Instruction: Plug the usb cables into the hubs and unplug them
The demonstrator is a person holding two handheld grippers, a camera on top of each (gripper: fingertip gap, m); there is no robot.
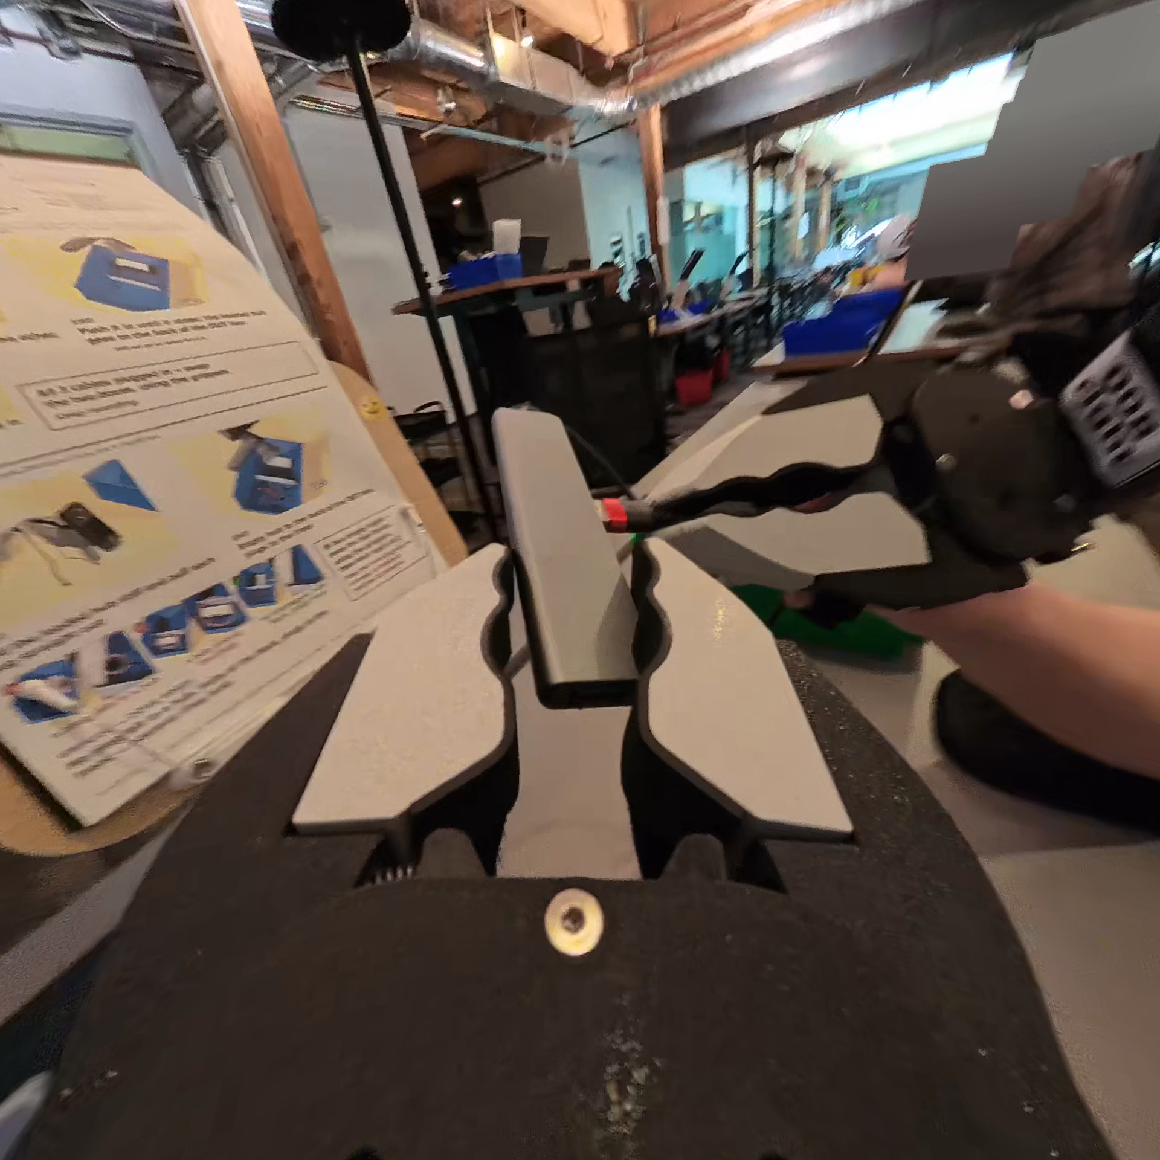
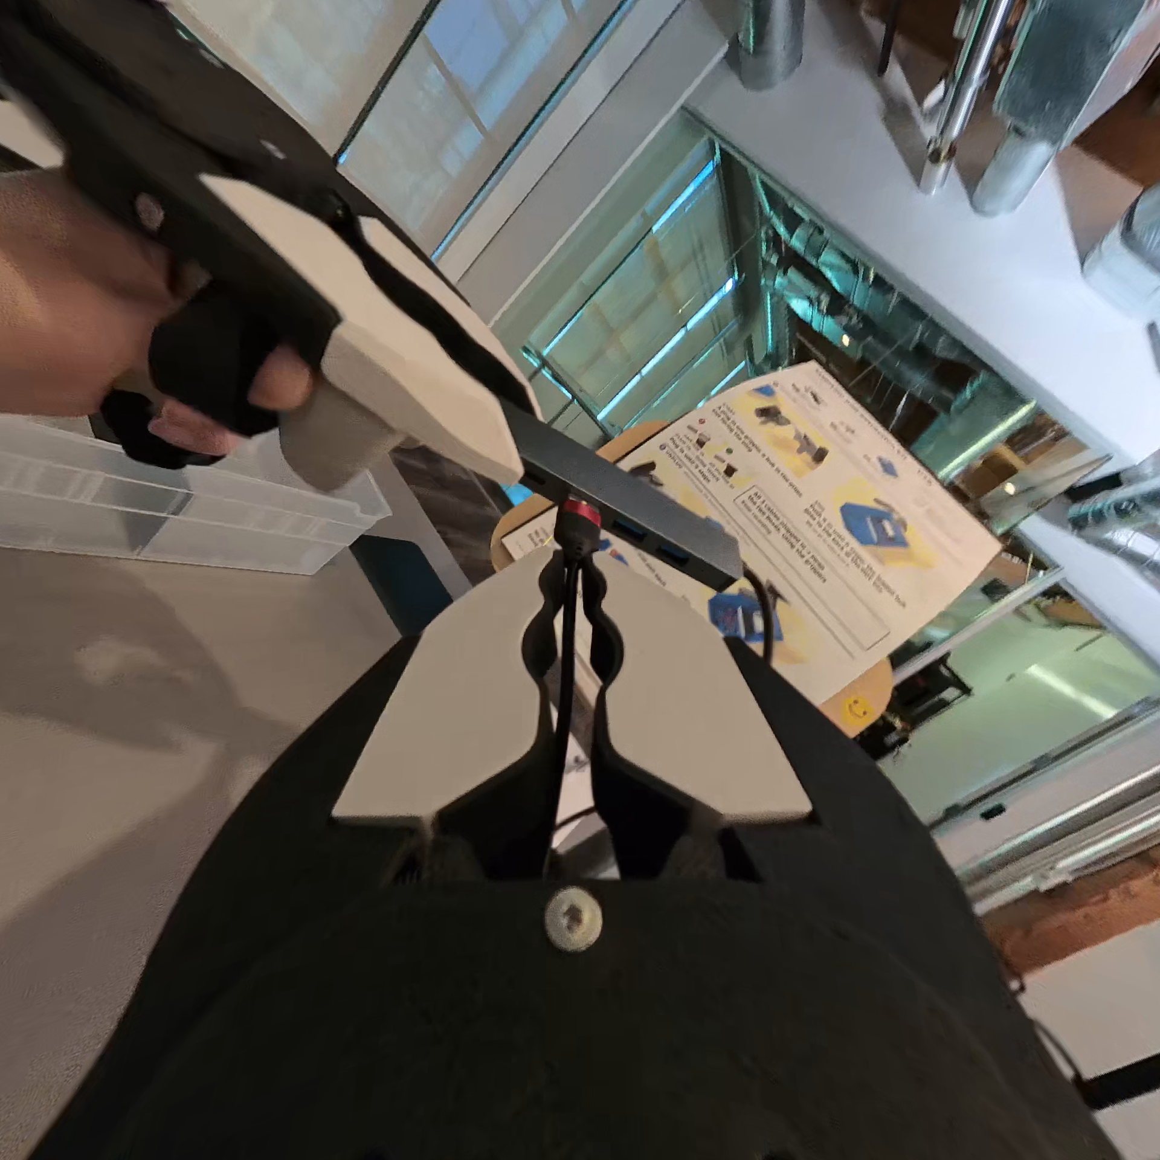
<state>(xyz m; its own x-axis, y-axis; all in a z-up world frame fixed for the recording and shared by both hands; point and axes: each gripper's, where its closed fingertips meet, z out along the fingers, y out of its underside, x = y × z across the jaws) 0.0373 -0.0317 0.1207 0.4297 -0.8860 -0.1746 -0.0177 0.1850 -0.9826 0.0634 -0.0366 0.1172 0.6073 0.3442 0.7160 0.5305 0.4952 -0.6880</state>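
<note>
My left gripper (image 1: 571, 552) is shut on a dark grey USB hub (image 1: 558, 521) and holds it in the air, pointing away from the camera. My right gripper (image 1: 649, 502) comes in from the right, shut on a black cable with a red-collared plug (image 1: 616, 511) that meets the hub's side. In the right wrist view my right gripper (image 2: 571, 562) pinches the cable (image 2: 567, 628) just behind the red plug (image 2: 580, 516). The plug's collar sits against the hub (image 2: 653, 496), beside two blue ports (image 2: 653, 543). The left gripper (image 2: 496, 452) holds the hub's other end.
An instruction poster (image 1: 157, 502) on a round wooden board stands at the left and also shows in the right wrist view (image 2: 816, 502). A clear plastic bin (image 2: 188, 508) lies on the grey table. A green object (image 1: 841, 628) lies below the right gripper. A black stand pole (image 1: 408, 251) rises behind. The grippers are tip to tip, or close to it.
</note>
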